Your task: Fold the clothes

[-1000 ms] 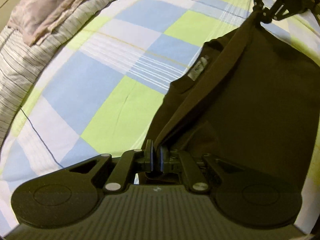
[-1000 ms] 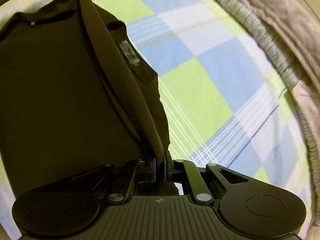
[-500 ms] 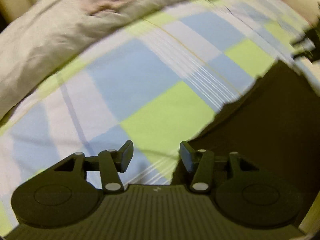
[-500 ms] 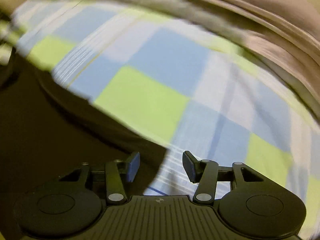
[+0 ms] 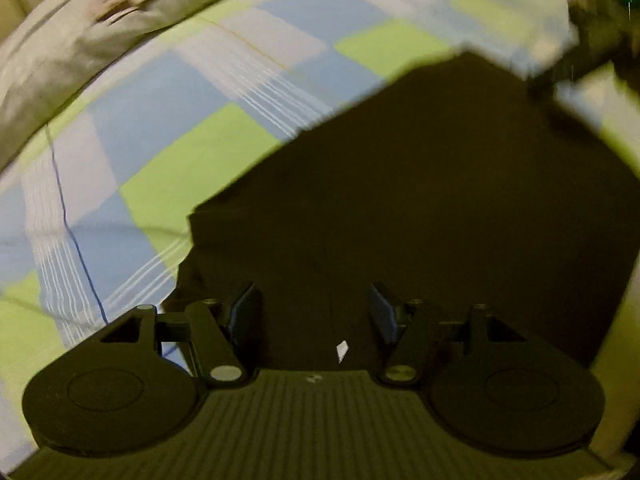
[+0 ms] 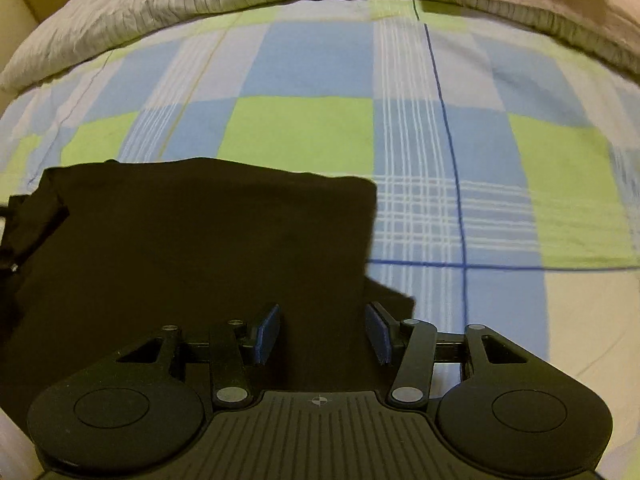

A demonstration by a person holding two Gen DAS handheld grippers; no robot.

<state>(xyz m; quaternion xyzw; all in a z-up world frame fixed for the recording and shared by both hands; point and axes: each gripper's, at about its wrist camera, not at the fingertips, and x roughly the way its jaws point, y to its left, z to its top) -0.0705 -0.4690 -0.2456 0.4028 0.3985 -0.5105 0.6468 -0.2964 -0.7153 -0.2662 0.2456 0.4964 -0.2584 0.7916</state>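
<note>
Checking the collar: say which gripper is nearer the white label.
Left. The left gripper hovers directly over the white label; the right gripper is across the dark shirt.

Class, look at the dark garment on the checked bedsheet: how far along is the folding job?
Done: the dark garment lies folded flat on the checked bedsheet. In hand: nothing; the left hand-held gripper and right hand-held gripper have just been opening, empty above it. Left: whether another fold follows cannot be told.
</note>
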